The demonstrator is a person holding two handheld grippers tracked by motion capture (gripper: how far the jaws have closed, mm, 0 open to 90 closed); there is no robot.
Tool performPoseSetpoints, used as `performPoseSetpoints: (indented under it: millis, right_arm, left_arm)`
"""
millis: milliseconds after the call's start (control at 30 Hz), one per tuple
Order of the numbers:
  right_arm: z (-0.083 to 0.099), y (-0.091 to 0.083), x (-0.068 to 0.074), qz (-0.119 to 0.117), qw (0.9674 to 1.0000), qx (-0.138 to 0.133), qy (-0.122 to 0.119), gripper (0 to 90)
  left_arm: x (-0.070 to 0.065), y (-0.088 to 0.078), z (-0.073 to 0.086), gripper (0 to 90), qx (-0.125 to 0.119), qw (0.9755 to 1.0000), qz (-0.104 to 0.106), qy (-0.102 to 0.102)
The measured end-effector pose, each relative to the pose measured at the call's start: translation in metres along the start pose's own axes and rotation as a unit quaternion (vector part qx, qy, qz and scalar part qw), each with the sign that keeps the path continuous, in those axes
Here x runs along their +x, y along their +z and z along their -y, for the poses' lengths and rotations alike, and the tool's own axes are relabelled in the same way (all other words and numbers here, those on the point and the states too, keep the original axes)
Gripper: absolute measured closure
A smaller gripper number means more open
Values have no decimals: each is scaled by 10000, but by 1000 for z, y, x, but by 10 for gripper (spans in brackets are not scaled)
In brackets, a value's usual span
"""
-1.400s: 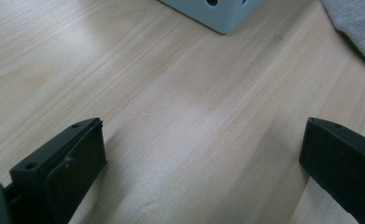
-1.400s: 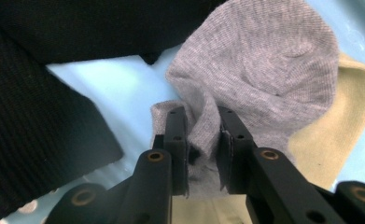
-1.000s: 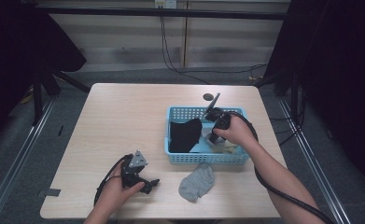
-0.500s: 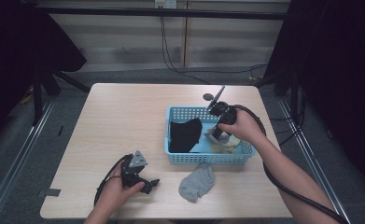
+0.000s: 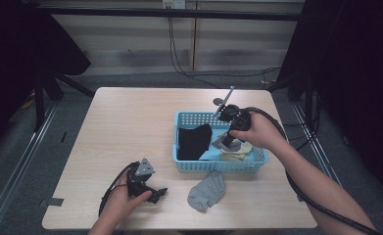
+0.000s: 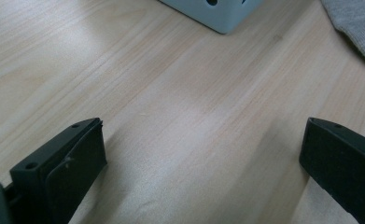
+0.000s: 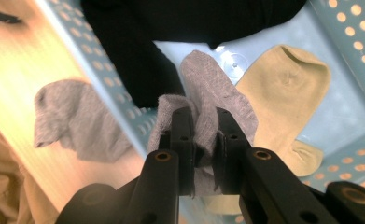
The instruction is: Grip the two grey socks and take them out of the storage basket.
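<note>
Right gripper view: right gripper (image 7: 200, 140) pinches a grey sock (image 7: 208, 100) above the blue basket (image 7: 346, 35).
Sock: soft, light, limp; bunched fold grips best.
Left gripper (image 6: 199, 168): jaws spread, empty, on table (image 6: 161, 93).

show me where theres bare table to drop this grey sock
The table is bare left of the basket, and in a strip behind it. In front it is crowded: another grey sock lies there, with the left gripper beside it. The right gripper holds the sock over the basket.
</note>
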State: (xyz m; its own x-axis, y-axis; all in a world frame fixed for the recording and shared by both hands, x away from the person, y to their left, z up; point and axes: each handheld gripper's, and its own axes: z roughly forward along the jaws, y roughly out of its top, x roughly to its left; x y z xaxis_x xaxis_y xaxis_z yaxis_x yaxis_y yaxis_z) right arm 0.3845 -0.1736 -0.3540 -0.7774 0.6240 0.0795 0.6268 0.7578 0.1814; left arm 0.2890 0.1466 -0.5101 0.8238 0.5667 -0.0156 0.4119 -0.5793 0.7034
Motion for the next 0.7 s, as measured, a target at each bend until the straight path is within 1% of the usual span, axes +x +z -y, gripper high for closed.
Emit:
performPoseSetpoints:
  millis: [67, 167, 200, 233, 267, 300, 333, 367, 400, 433, 500, 533, 567, 600, 633, 667, 700]
  right_arm:
    - [0, -2, 2, 9, 10000, -17, -29, 808]
    - [1, -11, 11, -15, 9998, -60, -171, 808]
    - [2, -15, 16, -20, 9997, -66, -254, 808]
    - [2, -15, 16, -20, 9997, -66, -254, 808]
    - [2, -22, 23, -15, 9993, -107, -360, 808]
    - [2, -22, 23, -15, 9993, -107, -360, 808]
    - [2, -26, 29, -40, 9989, -173, -429, 808]
    - [2, -26, 29, -40, 9989, -173, -429, 808]
    - [3, -29, 35, -58, 9984, -228, -519, 808]
    - [3, -29, 35, -58, 9984, -228, -519, 808]
    - [3, -32, 42, -76, 9978, -248, -604, 807]
    - [4, -33, 49, -85, 9973, -259, -681, 808]
    - [4, -33, 49, -85, 9973, -259, -681, 808]
    - [4, -33, 51, -100, 9969, -267, -731, 808]
    - [4, -34, 54, -110, 9967, -264, -761, 808]
    - [4, -35, 60, -107, 9962, -248, -829, 808]
    - [4, -35, 60, -107, 9962, -248, -829, 808]
  left_arm:
    - [0, 0, 0, 0, 4, 10000, -1, -4]
    - [0, 0, 0, 0, 1, 10000, 0, -1]
    - [0, 0, 0, 0, 0, 10000, -1, -2]
    - [0, 0, 0, 0, 0, 10000, -1, -2]
    - [0, 0, 0, 0, 2, 10000, -1, -5]
    - [0, 0, 0, 0, 1, 10000, 0, -2]
    - [0, 0, 0, 0, 1, 10000, 0, -1]
    - [0, 0, 0, 0, 2, 10000, 0, 0]
    - [0, 0, 0, 0, 1, 10000, 0, -1]
    - [0, 0, 0, 0, 1, 10000, 0, 0]
    - [0, 0, 0, 0, 4, 10000, -1, -3]
    - [0, 0, 0, 0, 1, 10000, 0, -1]
    - [0, 0, 0, 0, 1, 10000, 0, -1]
    - [0, 0, 0, 0, 1, 10000, 0, -2]
    - [0, 0, 0, 0, 2, 10000, 0, -6]
    - [0, 0, 0, 0, 2, 10000, 1, -1]
    - [0, 0, 0, 0, 2, 10000, 1, -1]
